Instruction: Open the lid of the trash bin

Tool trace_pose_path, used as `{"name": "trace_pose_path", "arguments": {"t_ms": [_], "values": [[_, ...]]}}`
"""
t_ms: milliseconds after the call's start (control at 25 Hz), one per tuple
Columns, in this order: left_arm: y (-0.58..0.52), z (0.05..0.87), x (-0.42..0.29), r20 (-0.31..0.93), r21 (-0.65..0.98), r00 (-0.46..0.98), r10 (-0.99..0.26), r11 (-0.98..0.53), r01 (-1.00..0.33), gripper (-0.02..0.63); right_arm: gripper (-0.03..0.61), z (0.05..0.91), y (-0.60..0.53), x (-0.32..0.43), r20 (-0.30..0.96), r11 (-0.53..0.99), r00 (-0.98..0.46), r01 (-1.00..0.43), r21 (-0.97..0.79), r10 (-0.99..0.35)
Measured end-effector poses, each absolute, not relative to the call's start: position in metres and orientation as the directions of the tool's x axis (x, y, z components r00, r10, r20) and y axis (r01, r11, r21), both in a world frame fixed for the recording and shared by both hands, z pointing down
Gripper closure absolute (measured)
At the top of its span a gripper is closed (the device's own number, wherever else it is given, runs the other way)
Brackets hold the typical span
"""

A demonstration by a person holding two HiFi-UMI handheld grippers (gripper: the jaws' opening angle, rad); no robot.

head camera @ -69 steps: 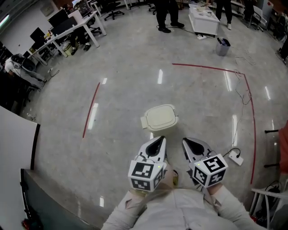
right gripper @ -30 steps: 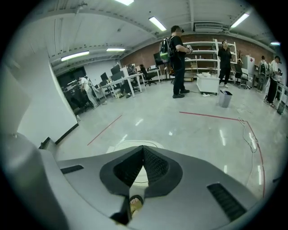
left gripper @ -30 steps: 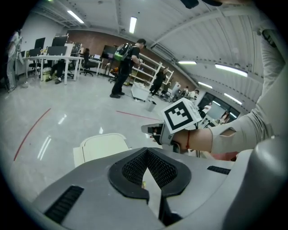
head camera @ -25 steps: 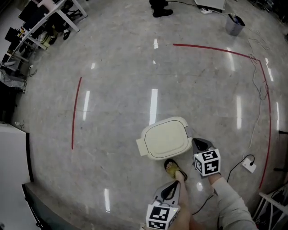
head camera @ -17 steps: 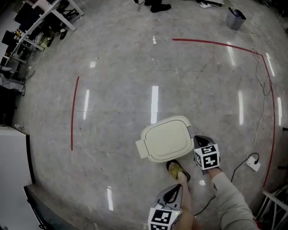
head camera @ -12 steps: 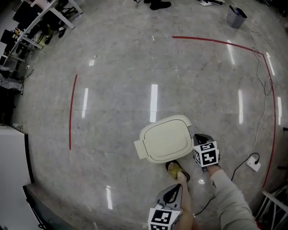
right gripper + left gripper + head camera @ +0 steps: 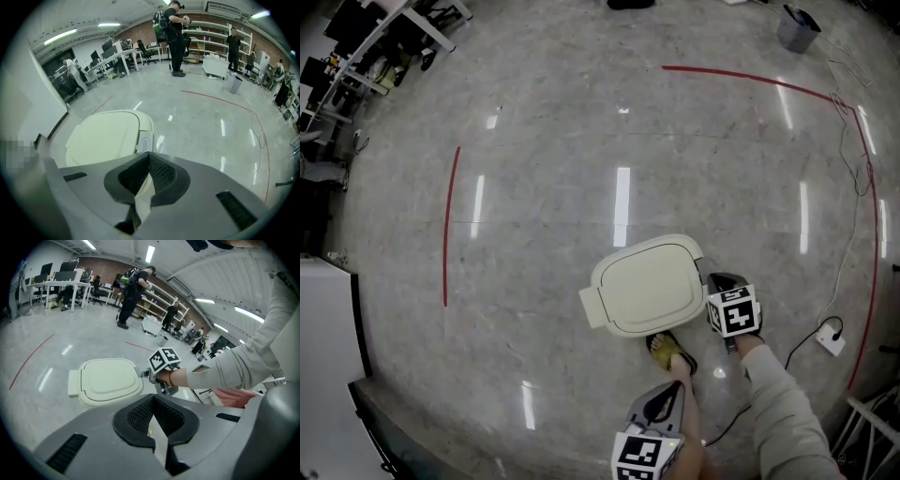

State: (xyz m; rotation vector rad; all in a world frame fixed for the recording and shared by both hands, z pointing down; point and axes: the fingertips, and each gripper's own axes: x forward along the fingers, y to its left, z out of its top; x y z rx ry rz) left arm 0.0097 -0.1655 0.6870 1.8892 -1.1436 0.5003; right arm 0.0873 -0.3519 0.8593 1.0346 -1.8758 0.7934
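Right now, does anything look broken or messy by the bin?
No, nothing stands out. The trash bin stands upright, its lid flat and shut, with no spill around it. The right gripper sits shut beside its edge.

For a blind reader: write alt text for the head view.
A closed cream trash bin stands on a glossy floor. The right tongs sit at its right edge; the left tongs hang lower, near a sandalled foot.

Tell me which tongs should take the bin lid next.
Right. The right tongs sit at the edge of the trash bin lid, tips just short of its front tab. The left tongs hang near the person's foot, away from the lid.
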Motion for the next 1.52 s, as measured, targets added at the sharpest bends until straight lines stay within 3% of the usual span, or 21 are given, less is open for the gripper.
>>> {"name": "trace_pose_path", "arguments": {"t_ms": [240, 1040, 1520], "values": [[-0.165, 0.684, 0.012, 0.690, 0.453, 0.504, -0.519, -0.233, -0.860, 0.612, 0.580, 0.861, -0.352, 0.087, 0.889, 0.516, -0.306, -0.851, -0.095, -0.341], [-0.162, 0.680, 0.003, 0.685, 0.444, 0.495, -0.535, -0.232, -0.866, 0.611, 0.580, 0.857, -0.351, 0.089, 0.898, 0.402, -0.280, -0.906, -0.131, -0.340], [-0.144, 0.646, -0.002, 0.667, 0.406, 0.485, -0.566, -0.270, -0.873, 0.611, 0.580, 0.781, -0.307, 0.066, 0.827, 0.381, -0.365, -0.902, -0.201, -0.428]]}}
